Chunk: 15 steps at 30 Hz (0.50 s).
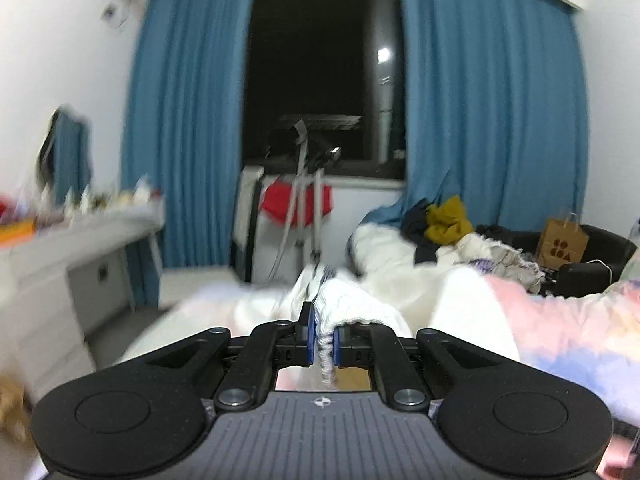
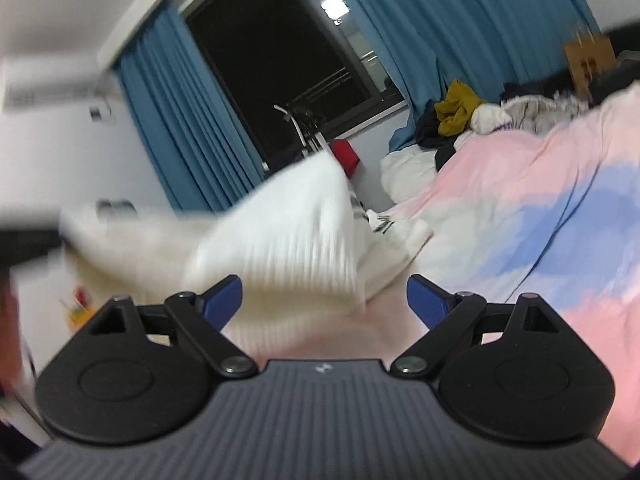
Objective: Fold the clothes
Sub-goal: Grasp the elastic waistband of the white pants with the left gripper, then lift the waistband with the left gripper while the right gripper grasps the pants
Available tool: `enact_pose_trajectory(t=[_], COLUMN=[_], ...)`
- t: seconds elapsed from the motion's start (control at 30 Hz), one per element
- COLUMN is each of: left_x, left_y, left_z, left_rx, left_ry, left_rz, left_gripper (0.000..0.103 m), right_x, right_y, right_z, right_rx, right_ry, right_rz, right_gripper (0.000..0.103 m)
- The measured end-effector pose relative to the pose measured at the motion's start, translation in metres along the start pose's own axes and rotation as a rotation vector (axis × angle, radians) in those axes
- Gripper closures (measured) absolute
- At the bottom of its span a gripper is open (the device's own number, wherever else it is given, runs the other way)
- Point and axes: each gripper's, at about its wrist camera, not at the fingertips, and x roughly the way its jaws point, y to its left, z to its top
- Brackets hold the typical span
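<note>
A white knitted garment point(image 1: 352, 304) is pinched at its ribbed edge between the blue pads of my left gripper point(image 1: 323, 338), which is shut on it; the cloth hangs forward over the bed. In the right wrist view the same white garment point(image 2: 280, 236) is lifted and blurred, stretching left across the view above the pink, blue and white bedspread point(image 2: 540, 216). My right gripper point(image 2: 324, 296) is open, its blue pads point(image 2: 224, 296) wide apart; the ribbed hem hangs just ahead of the gap, and no grip on it shows.
A pile of clothes point(image 1: 448, 224) with a mustard item lies at the bed's far end beside a brown paper bag point(image 1: 560, 244). Blue curtains point(image 1: 184, 120) frame a dark window. A white desk point(image 1: 80, 240) stands left, a metal stand with red cloth point(image 1: 300, 204) beyond.
</note>
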Motion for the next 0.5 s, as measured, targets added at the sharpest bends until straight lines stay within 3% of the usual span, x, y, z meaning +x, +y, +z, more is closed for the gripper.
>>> enact_pose_trajectory(t=[0.17, 0.27, 0.5], left_x=[-0.013, -0.014, 0.003], left_y=[0.050, 0.071, 0.104], left_z=[-0.061, -0.074, -0.091], left_rx=[-0.137, -0.183, -0.290], left_ry=[0.087, 0.101, 0.167], left_rz=[0.016, 0.018, 0.046], left_gripper=[0.094, 0.093, 0.090], right_x=[-0.004, 0.000, 0.059], right_y=[-0.010, -0.017, -0.020], right_z=[0.000, -0.002, -0.021], right_rx=[0.135, 0.203, 0.168], right_ry=[0.058, 0.108, 0.252], right_rz=[0.053, 0.070, 0.031], right_gripper=[0.012, 0.012, 0.013])
